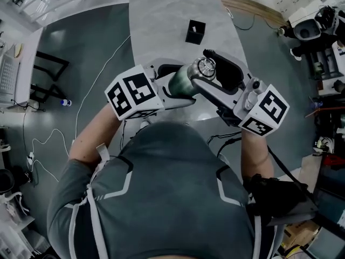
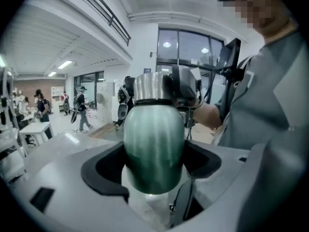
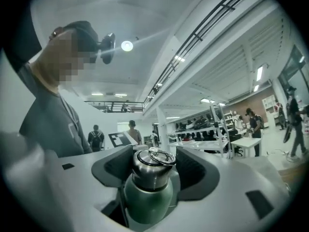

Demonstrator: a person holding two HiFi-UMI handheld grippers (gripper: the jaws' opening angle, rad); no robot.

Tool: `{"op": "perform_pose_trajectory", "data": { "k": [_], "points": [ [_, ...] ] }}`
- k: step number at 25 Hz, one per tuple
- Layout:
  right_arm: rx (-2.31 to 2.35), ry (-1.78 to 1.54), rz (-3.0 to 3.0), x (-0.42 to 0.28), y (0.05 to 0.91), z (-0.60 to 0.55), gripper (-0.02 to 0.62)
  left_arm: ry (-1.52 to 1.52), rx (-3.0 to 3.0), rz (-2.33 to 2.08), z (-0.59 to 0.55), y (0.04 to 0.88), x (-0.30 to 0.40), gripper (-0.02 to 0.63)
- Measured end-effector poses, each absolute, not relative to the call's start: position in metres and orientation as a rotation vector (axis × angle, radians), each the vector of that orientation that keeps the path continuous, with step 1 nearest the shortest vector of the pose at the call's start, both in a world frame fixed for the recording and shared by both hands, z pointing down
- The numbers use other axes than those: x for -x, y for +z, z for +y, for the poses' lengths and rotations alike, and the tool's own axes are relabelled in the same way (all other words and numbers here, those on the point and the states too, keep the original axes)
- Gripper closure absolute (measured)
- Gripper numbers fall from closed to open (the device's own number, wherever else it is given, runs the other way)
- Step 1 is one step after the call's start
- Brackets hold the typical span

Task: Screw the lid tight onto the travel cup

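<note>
I hold a green travel cup (image 1: pixel 182 81) in the air over the table, tilted, with its steel lid (image 1: pixel 206 67) pointing away from me. My left gripper (image 1: pixel 171 85) is shut on the green body (image 2: pixel 154 149), its black pads pressed to both sides. My right gripper (image 1: pixel 202 67) comes in from the right with its jaws round the lid (image 3: pixel 148 167), and the pads sit against the lid's sides. A small metal ring (image 3: pixel 162 156) lies on top of the lid. The lid (image 2: pixel 149 88) sits on the cup's neck above a dark seam.
A pale marble table (image 1: pixel 161 15) lies below the cup, with a small black box (image 1: pixel 195 31) standing on it farther away. White cables (image 1: pixel 81 107) run over the grey floor at the left. Several people stand in the hall behind.
</note>
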State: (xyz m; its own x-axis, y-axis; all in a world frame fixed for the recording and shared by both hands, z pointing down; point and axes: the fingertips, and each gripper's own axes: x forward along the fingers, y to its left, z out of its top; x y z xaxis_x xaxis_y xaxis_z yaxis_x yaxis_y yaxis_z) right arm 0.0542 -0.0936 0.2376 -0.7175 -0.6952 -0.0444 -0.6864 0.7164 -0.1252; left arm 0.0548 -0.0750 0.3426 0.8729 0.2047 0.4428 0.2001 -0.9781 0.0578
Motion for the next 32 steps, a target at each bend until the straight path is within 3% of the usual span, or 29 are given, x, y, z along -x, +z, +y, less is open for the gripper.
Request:
{"op": "perform_pose_trajectory", "data": {
  "k": [5,10,12,17,25,32],
  "points": [
    [0.611,0.002,2.953,-0.045,0.217,-0.059,0.277,0.530,-2.962,0.671,-0.040,0.312,-0.046,0.233],
    [0.248,-0.006,3.039,-0.040,0.220,-0.038,0.279,0.533,-2.933,0.836,-0.023,0.306,-0.040,0.233],
    [0.161,-0.021,3.041,-0.037,0.218,-0.035,0.315,0.546,-2.924,0.855,-0.021,0.308,-0.039,0.233],
    [0.239,-0.047,2.987,-0.035,0.215,-0.048,0.327,0.593,-2.937,0.744,-0.032,0.316,-0.041,0.233],
    [1.021,-0.073,2.940,-0.049,0.244,-0.097,0.328,0.787,-3.033,0.283,-0.086,0.345,-0.051,0.233],
    [0.492,-0.034,3.002,-0.045,0.227,-0.063,0.285,0.568,-2.972,0.667,-0.049,0.321,-0.047,0.233]
  ]
}}
